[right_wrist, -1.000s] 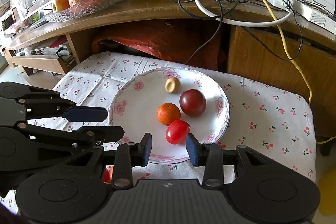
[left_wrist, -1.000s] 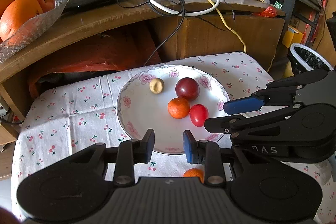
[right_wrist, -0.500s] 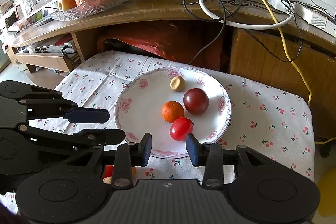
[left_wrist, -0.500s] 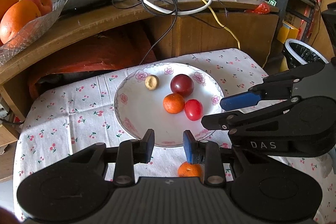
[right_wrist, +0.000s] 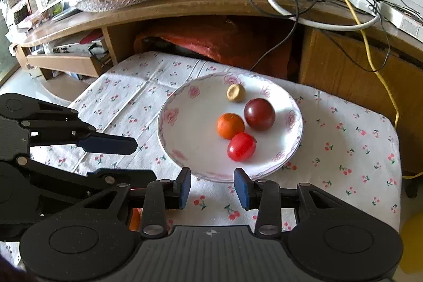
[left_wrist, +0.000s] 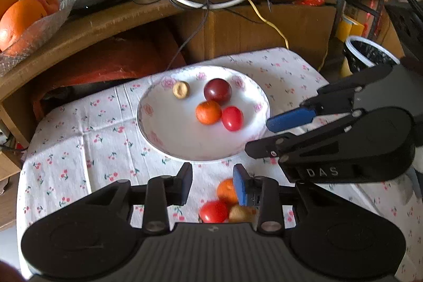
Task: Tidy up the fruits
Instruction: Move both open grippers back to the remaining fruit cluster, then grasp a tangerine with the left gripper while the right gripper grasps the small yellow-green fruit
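fruits [left_wrist: 208, 112] lie on plate [left_wrist: 158, 139]; both tools [left_wrist: 212, 183] [right_wrist: 212, 185] gape empty.

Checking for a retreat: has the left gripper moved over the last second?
Yes. The left gripper has pulled back toward the person: the plate now sits farther ahead, and loose fruits appear between its fingers.

Four fruits [right_wrist: 230, 125] on plate [right_wrist: 174, 139]; three fruits [left_wrist: 227, 202] before plate

Bright daylight falls on the white floral-rimmed ceramic plate [right_wrist: 294, 120], which shows glare and soft shadows beside the fruits. Fisheye distortion bends the edges; corners are dark; the left wrist view is slightly blurred.
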{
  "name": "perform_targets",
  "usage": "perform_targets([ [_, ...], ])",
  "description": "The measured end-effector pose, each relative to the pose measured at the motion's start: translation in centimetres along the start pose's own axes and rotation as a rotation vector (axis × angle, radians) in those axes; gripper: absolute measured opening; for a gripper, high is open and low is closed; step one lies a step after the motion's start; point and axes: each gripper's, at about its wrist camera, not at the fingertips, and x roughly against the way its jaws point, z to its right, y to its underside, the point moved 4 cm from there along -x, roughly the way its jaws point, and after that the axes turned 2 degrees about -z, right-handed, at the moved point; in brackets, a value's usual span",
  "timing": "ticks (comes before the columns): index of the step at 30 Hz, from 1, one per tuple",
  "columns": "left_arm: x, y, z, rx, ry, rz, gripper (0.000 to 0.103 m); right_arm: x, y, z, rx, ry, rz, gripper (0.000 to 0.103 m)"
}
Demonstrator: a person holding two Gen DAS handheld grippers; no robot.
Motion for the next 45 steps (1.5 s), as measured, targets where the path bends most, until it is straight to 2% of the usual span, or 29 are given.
perform_targets([
  [11, 0.6, 3.7, 1.0, -0.083, 0.048, -0.084, 0.042, 0.2, 1.1, -0.1, -0.002, -0.030, -0.039, 0.034],
  [15, -0.2, 4.6, 1.3, -0.104, 0.043, -0.118, 0.042, -0.1, 1.6, -0.6, 0.004, -0.050, -0.063, 0.034],
  [26, -1.6, 5.1, 0.9, -0.052, 0.049, -0.144, 0.040, -0.4, 2.4, -2.2, 0.059, -0.110, -0.116, 0.039],
  [37, -0.3, 5.3, -0.6, -0.057, 0.015, -0.141, 0.040, -1.4, 2.9, -3.8, 0.076, -0.178, -0.161, 0.039],
  [45, -0.3, 6.0, -1.4, -0.046, 0.002, -0.148, 0.040, -2.9, 2.9, -4.4, 0.063, -0.158, -0.169, 0.038],
])
